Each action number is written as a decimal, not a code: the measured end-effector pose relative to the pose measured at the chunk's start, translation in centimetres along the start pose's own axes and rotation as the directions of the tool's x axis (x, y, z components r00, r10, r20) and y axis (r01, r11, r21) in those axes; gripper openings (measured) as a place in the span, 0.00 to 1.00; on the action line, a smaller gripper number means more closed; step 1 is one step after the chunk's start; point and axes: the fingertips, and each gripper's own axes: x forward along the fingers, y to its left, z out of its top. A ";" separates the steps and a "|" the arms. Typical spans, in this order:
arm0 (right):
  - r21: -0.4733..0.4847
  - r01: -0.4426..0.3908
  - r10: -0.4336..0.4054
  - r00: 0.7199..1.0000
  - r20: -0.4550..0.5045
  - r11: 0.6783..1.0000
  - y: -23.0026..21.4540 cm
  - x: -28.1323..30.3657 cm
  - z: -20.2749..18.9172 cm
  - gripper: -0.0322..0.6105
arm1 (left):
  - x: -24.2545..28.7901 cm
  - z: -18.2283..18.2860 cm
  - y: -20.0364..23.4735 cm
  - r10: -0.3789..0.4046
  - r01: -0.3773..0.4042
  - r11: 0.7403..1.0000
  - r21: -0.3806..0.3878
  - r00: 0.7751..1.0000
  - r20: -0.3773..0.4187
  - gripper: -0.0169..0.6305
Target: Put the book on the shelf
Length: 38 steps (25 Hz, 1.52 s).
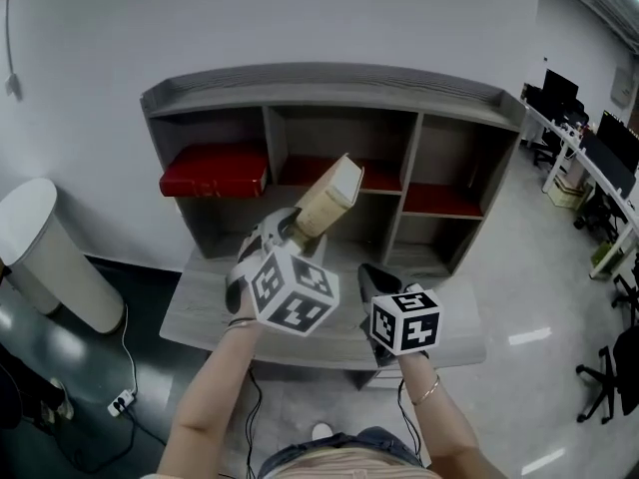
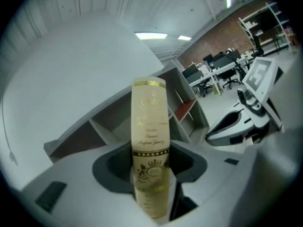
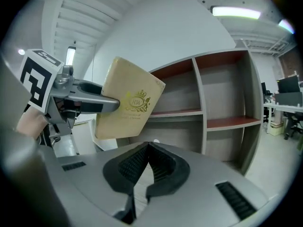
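Cream book, clamped at its lower end in the left claw and held tilted in mid-air before the grey shelf unit, may pivot or strike a divider, as the right claw, pressed together and empty, gives no support.

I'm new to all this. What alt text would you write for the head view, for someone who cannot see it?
Seen from above, the person's left gripper holds a cream book tilted up toward a grey shelf unit. A red book lies flat in its upper left compartment; the right gripper, beside the left, holds nothing.
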 end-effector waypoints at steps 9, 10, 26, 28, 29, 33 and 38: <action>0.012 0.069 -0.069 0.998 -0.009 0.998 -0.7 0.2 0.1 0.06 | 1.6 3.2 0.7 0.037 -0.043 0.955 0.293 0.999 0.025 0.35; 0.006 0.071 -0.071 0.997 -0.012 0.997 -0.8 0.3 0.2 0.06 | 1.9 3.5 0.8 0.045 -0.051 0.946 0.320 0.999 0.026 0.35; -0.030 0.104 -0.104 0.995 -0.008 0.994 -1.4 -0.1 1.3 0.06 | 6.1 5.5 0.9 0.150 -0.137 0.765 0.629 0.988 0.033 0.35; -0.028 0.109 -0.110 0.994 -0.010 0.994 -1.5 -0.2 1.1 0.06 | 6.6 5.5 0.7 0.156 -0.142 0.749 0.647 0.987 0.036 0.35; -0.028 0.113 -0.113 0.994 -0.012 0.993 -1.6 -0.2 1.1 0.06 | 6.8 5.4 0.6 0.159 -0.143 0.743 0.654 0.987 0.035 0.35; -0.025 0.128 -0.129 0.991 -0.020 0.991 -2.3 -0.4 0.7 0.06 | 8.0 5.2 0.5 0.164 -0.135 0.733 0.666 0.986 0.020 0.35; -0.018 0.142 -0.143 0.989 -0.039 0.990 -3.1 -0.1 -0.1 0.06 | 9.9 4.9 0.4 0.179 -0.137 0.712 0.689 0.984 0.010 0.35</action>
